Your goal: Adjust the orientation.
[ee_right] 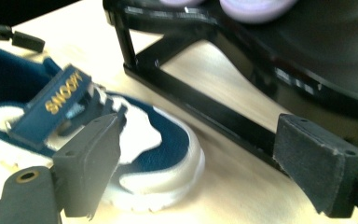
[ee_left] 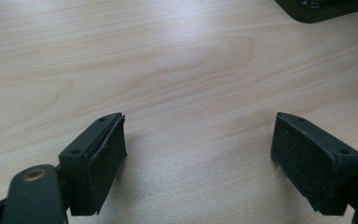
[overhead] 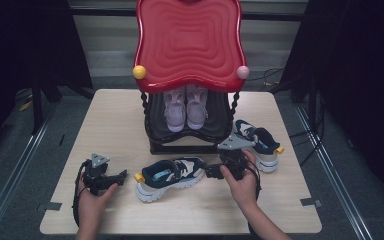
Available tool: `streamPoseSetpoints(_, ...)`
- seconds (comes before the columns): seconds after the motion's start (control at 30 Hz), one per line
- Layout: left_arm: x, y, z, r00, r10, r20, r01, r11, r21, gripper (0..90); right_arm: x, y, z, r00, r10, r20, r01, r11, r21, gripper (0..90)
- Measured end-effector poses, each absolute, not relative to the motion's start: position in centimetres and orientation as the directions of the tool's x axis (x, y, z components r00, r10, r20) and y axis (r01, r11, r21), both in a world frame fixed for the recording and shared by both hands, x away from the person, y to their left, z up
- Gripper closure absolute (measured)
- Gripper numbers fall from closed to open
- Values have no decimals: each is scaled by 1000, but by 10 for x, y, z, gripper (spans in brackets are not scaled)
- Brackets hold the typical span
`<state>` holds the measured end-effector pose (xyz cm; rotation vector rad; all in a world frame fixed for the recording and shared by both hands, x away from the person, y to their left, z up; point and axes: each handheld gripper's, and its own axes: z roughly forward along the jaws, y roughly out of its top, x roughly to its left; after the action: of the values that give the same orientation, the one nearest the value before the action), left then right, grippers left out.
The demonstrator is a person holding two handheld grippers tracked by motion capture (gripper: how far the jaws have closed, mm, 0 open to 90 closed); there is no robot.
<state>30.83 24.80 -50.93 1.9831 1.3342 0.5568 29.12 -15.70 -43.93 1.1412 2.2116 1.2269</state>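
Observation:
A navy and white sneaker (overhead: 170,177) lies on its sole near the table's front, toe to the right. My right gripper (overhead: 209,172) is level with that toe, jaws open and nothing pressed. In the right gripper view the toe (ee_right: 163,140) and a tongue label reading SNOOPY sit just ahead of the left jaw of the right gripper (ee_right: 198,158). A matching sneaker (overhead: 257,142) stands right of the rack. My left gripper (overhead: 122,176) rests left of the first sneaker's heel, open over bare wood (ee_left: 168,70), with nothing between its pads (ee_left: 107,158).
A shoe rack with a red wavy top (overhead: 189,42) stands at the table's back middle. A lilac pair (overhead: 185,107) sits on its dark lower shelf. Its black base frame (ee_right: 205,107) runs close beyond the right gripper. A dark edge (ee_left: 326,7) shows far ahead of the left gripper.

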Motion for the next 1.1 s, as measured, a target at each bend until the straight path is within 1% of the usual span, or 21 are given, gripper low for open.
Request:
streamPoseSetpoints(0.3,308,248,-509,385,923,-20,635,-249,731,176,282,-174,-459,-612,786,91,518,310,797,145)
streamPoseSetpoints(0.53,308,248,-509,384,923,-21,635,-248,732,176,274,-182,-472,-635,765,105,536,339,773,145)
streamPoseSetpoints(1.1,308,248,-509,385,923,-20,635,-249,731,176,256,-196,-501,-677,728,110,562,414,716,146)
